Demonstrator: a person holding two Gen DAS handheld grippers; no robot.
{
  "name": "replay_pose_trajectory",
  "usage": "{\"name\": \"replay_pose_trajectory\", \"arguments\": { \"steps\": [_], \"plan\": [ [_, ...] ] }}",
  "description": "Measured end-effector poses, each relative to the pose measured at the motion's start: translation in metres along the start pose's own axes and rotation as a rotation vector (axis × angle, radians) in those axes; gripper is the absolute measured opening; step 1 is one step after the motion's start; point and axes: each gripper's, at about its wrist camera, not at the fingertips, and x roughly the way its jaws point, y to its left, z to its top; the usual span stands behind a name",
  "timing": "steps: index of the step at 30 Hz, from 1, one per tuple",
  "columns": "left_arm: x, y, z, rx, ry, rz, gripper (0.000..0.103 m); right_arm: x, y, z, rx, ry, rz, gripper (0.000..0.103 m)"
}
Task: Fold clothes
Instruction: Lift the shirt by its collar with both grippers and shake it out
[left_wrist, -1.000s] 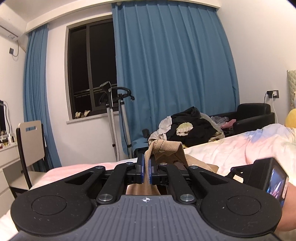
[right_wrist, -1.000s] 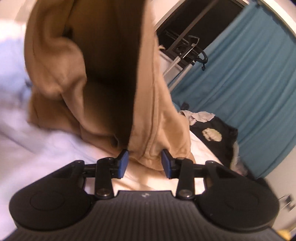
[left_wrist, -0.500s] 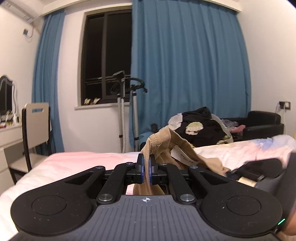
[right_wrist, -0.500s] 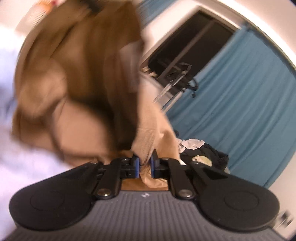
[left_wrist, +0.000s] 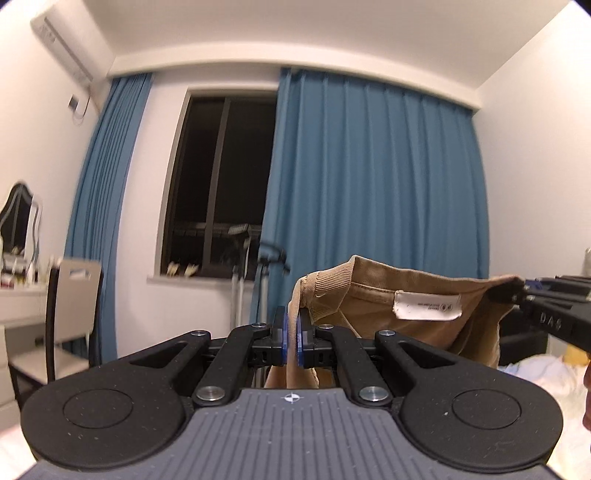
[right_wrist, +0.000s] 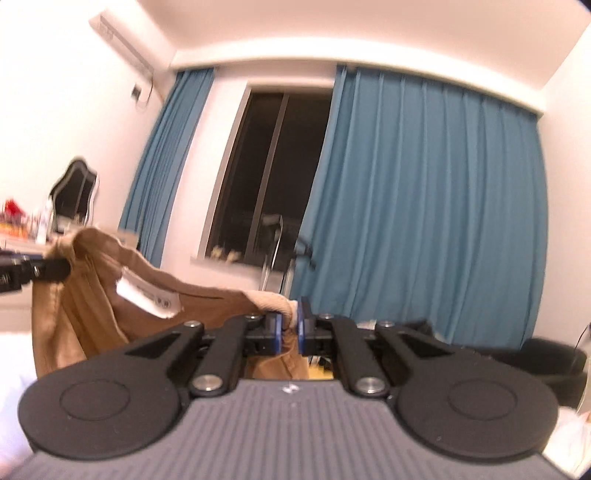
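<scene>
- One tan garment (left_wrist: 424, 325) hangs in the air, stretched between the two grippers, in front of the blue curtains (left_wrist: 373, 192) and the dark window (left_wrist: 218, 184).
- In the left wrist view the ribbed edge of the garment goes down between the jaws of the left gripper (left_wrist: 291, 339); the rest of the cloth spreads to the right, up to the right gripper (left_wrist: 526, 291) at the picture's edge.
- The jaws of the left gripper are pressed almost together and pinch this edge of the cloth.
- In the right wrist view a ribbed fold of the same garment (right_wrist: 92, 295) lies between the jaws of the right gripper (right_wrist: 290, 328); the cloth runs from there to the left, where the left gripper (right_wrist: 55, 267) holds the other end.
- The jaws of the right gripper have just been closing, and they now pinch the fold, with only a narrow gap filled by fabric.
- One white label (left_wrist: 426, 304) is sewn on the inner side of the garment, between the two held points.
- Counted: one garment, two grippers, one label, two curtains, one window.
- Below the garment, at the right, a part of the bed (left_wrist: 535, 373) with light bedding is seen.
</scene>
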Motion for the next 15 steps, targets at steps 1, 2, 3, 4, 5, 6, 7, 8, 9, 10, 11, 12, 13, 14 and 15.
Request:
{"name": "replay_pose_trajectory", "arguments": {
  "steps": [1,2,3,4,5,6,7,8,9,10,11,12,13,14,15],
  "plan": [
    [-0.006,0.0,0.015,0.0,-0.02,-0.011,0.006,-0.008,-0.004,0.017,0.001,-0.021,-0.005,0.008],
    [-0.011,-0.001,0.03,-0.001,-0.041,-0.023,0.006,-0.013,-0.009,0.033,0.003,-0.042,-0.008,0.008],
    [-0.018,-0.003,0.046,0.004,-0.064,-0.034,0.006,-0.017,-0.014,0.048,0.006,-0.063,-0.011,0.008],
    [-0.024,-0.005,0.062,0.01,-0.089,-0.044,0.006,-0.021,-0.02,0.064,0.01,-0.084,-0.013,0.008],
    [-0.031,-0.006,0.079,0.011,-0.109,-0.054,0.006,-0.028,-0.024,0.08,0.016,-0.105,-0.013,0.008],
    [-0.037,-0.007,0.096,0.009,-0.129,-0.064,0.006,-0.036,-0.028,0.095,0.02,-0.123,-0.01,0.008],
    [-0.042,-0.008,0.113,0.003,-0.146,-0.074,0.006,-0.043,-0.033,0.11,0.022,-0.14,-0.007,0.008],
    [-0.047,-0.01,0.129,-0.004,-0.159,-0.083,0.006,-0.05,-0.037,0.126,0.023,-0.154,-0.004,0.008],
    [-0.052,-0.01,0.144,-0.012,-0.168,-0.092,0.006,-0.058,-0.04,0.142,0.023,-0.167,0.0,0.008],
    [-0.057,-0.011,0.159,-0.021,-0.175,-0.101,0.006,-0.067,-0.043,0.158,0.028,-0.176,0.003,0.009],
    [-0.061,-0.011,0.172,-0.027,-0.182,-0.11,0.006,-0.075,-0.046,0.173,0.037,-0.182,0.006,0.009],
    [-0.065,-0.012,0.184,-0.03,-0.188,-0.116,0.006,-0.082,-0.048,0.186,0.045,-0.186,0.008,0.009],
    [-0.068,-0.013,0.194,-0.034,-0.193,-0.12,0.006,-0.09,-0.049,0.199,0.054,-0.19,0.01,0.009],
    [-0.07,-0.014,0.202,-0.039,-0.194,-0.125,0.006,-0.095,-0.05,0.21,0.055,-0.192,0.008,0.009],
    [-0.072,-0.014,0.21,-0.044,-0.194,-0.13,0.006,-0.099,-0.051,0.219,0.053,-0.193,0.006,0.009]
  ]
}}
